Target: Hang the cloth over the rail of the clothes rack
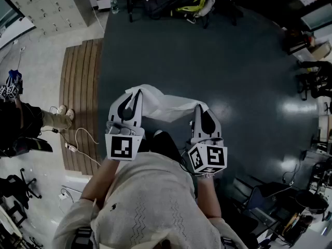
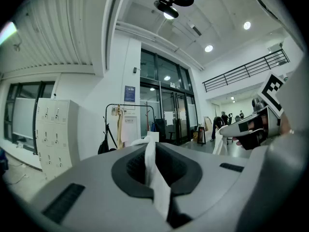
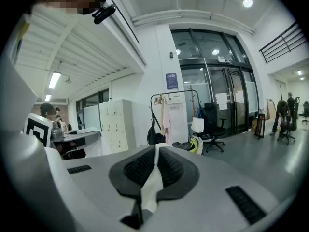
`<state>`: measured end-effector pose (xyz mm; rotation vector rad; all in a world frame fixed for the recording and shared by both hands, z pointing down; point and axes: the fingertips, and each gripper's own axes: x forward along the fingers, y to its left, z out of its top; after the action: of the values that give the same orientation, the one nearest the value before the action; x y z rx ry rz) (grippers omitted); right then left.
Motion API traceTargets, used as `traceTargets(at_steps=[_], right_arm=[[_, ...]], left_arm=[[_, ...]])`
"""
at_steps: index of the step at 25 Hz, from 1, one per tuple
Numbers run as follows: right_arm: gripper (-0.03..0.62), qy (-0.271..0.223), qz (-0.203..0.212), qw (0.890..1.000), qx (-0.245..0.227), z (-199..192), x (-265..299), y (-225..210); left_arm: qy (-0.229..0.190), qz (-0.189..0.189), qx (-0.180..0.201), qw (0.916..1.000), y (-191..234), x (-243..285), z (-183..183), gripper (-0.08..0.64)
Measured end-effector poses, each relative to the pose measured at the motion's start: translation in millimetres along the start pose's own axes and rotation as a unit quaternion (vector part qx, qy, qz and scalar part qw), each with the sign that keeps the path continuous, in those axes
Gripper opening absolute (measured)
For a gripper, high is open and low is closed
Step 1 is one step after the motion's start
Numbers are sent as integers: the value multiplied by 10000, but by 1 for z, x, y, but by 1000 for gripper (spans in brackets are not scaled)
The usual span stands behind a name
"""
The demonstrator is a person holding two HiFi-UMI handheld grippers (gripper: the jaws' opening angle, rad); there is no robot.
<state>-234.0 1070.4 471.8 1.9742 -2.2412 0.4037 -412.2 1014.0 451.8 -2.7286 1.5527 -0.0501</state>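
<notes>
A white cloth (image 1: 167,106) hangs stretched between my two grippers above the dark floor. My left gripper (image 1: 136,94) is shut on one end, and a strip of cloth (image 2: 157,183) shows pinched between its dark pads (image 2: 133,170). At the other end my right gripper (image 1: 199,108) is shut on the cloth (image 3: 151,187), which runs down between its pads (image 3: 171,168). The black clothes rack (image 2: 129,123) stands far ahead by the white wall, and several items hang from its rail (image 3: 174,94). Both grippers are well away from it.
A strip of wooden boards (image 1: 79,97) with loose cables (image 1: 78,139) lies to my left. Another person (image 1: 23,122) stands beyond it. Lockers (image 2: 54,129) line the wall left of the rack. An office chair (image 3: 212,124) and a yellow-green bag (image 3: 195,144) sit right of it.
</notes>
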Motion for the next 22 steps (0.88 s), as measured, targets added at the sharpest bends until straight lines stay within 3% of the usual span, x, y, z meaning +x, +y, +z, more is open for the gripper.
traceTargets(at_steps=[4,15,22], right_arm=[[25,-47,-80,10000,-26,-8,1,4],[25,39,23,10000,-85,-5,31,15],[25,247,10,9997,23,-6,80,-31]], left_arm=[[-105,-69,48,9999,1,-4,-6,19],[105,102,54,9999,31,7,-14,19],[226,102,55,9997,27,73,-27,18]])
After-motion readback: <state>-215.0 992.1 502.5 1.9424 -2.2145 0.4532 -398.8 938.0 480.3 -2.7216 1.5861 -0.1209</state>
